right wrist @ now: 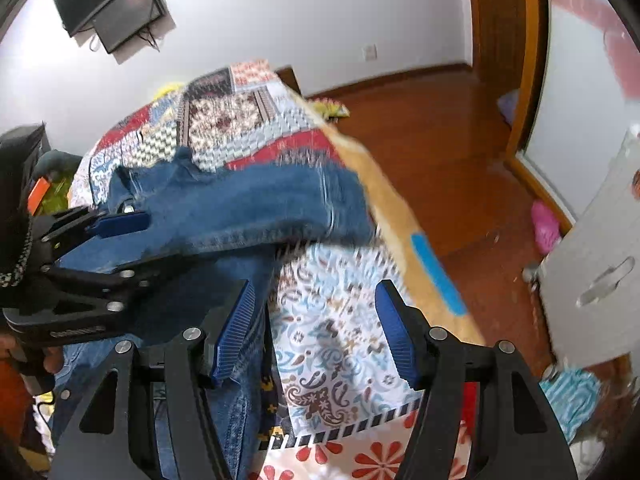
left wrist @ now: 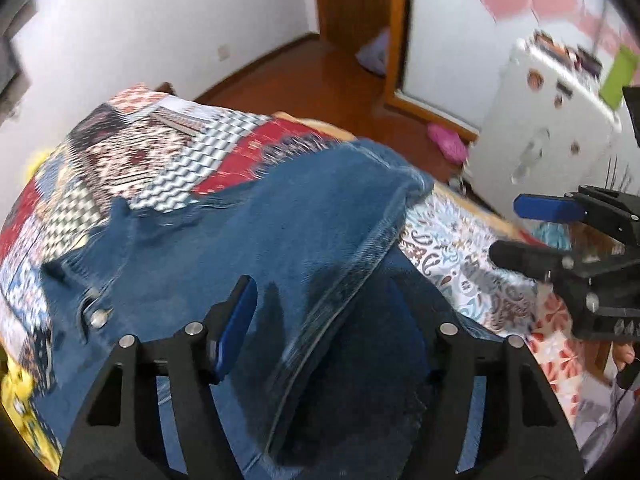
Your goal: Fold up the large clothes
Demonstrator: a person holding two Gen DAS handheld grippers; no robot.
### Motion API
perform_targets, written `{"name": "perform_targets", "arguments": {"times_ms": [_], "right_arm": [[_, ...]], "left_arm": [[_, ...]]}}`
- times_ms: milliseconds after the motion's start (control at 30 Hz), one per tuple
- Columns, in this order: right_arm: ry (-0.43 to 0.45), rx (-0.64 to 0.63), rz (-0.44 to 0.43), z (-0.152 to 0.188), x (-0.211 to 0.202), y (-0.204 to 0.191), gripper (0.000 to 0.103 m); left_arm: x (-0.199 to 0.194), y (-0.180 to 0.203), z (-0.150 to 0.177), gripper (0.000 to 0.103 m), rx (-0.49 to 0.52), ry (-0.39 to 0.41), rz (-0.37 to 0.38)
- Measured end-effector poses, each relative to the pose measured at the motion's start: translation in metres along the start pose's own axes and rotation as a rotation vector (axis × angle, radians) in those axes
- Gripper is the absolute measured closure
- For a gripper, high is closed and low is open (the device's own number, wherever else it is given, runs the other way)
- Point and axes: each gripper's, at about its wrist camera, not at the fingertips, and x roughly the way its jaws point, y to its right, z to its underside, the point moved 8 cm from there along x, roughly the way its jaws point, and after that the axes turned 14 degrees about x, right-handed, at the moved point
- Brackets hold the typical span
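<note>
Nearest in the left wrist view, the left gripper (left wrist: 320, 312) has its blue-padded jaws spread wide, and a fold of the blue denim garment with frayed edges and a metal button (left wrist: 248, 224) drapes between them, covering the right finger; whether the cloth is pinched cannot be told. The denim lies heaped across the patchwork quilt of red, white and blue patterned squares (left wrist: 160, 148) that covers the bed, with one seamed edge curling over toward the camera. To the right, the right gripper (left wrist: 532, 228) hangs above the quilt beside the denim, its jaws apart.

In the right wrist view, the right gripper (right wrist: 316, 320) stands wide with nothing between its ribbed blue pads (right wrist: 236, 320), only the paisley patch of the quilt (right wrist: 332, 320) below. The left gripper (right wrist: 132, 240) enters from the left, one blue finger lying over the denim garment (right wrist: 248, 200) and the other under the fold.

Farther off lie the glossy brown wooden floor (right wrist: 440, 152), a pink slipper (right wrist: 545, 224), a white cabinet with metal handles (right wrist: 600, 264) and a dark wall-mounted screen (right wrist: 112, 4)
</note>
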Motion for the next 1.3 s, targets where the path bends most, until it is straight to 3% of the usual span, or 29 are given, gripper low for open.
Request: {"name": "perform_targets", "arguments": {"times_ms": [133,300,433,567,700,800,900,967,1033,1100,1200,1300], "right_arm": [[-0.071,0.019,-0.031,0.013,0.017,-0.001,0.044],[-0.124,-0.008,-0.039,0.024,0.038,-0.011,0.044],[-0.124,-0.065,-0.002,0.031,0.046,-0.014,0.044],[-0.118,-0.119,0.028,0.036,0.043,-0.015,0.043],[-0.116,-0.141,0.044,0.038,0.042,-0.015,0.043],[-0.118,-0.132,0.045,0.039,0.041,-0.015,0.043],[-0.117,-0.128,0.051,0.040,0.040,-0.016,0.042],[-0.117,-0.129,0.055,0.041,0.039,-0.017,0.042],[-0.119,-0.128,0.060,0.040,0.042,-0.020,0.042],[-0.125,-0.122,0.062,0.041,0.041,-0.020,0.042],[-0.138,-0.106,0.058,0.040,0.039,-0.020,0.042],[-0.144,-0.088,0.054,0.040,0.035,-0.019,0.042]], "left_arm": [[0.023,0.002,0.002,0.072,-0.015,-0.031,0.032],[-0.004,-0.013,-0.002,0.092,-0.101,0.062,0.041],[-0.046,-0.044,-0.002,0.092,-0.177,0.148,-0.006],[-0.079,-0.076,0.023,0.093,-0.239,0.187,-0.075],[-0.093,-0.095,0.070,0.093,-0.325,0.166,-0.098],[-0.087,-0.096,0.115,0.093,-0.346,0.096,-0.114],[-0.077,-0.090,0.150,0.091,-0.375,0.039,-0.110],[-0.069,-0.083,0.172,0.080,-0.402,0.002,-0.101],[-0.064,-0.077,0.195,0.060,-0.427,-0.041,-0.118],[-0.058,-0.071,0.215,0.057,-0.446,-0.089,-0.129],[-0.069,-0.075,0.226,0.039,-0.481,-0.072,-0.152],[-0.083,-0.076,0.224,0.039,-0.486,-0.063,-0.143]]}}
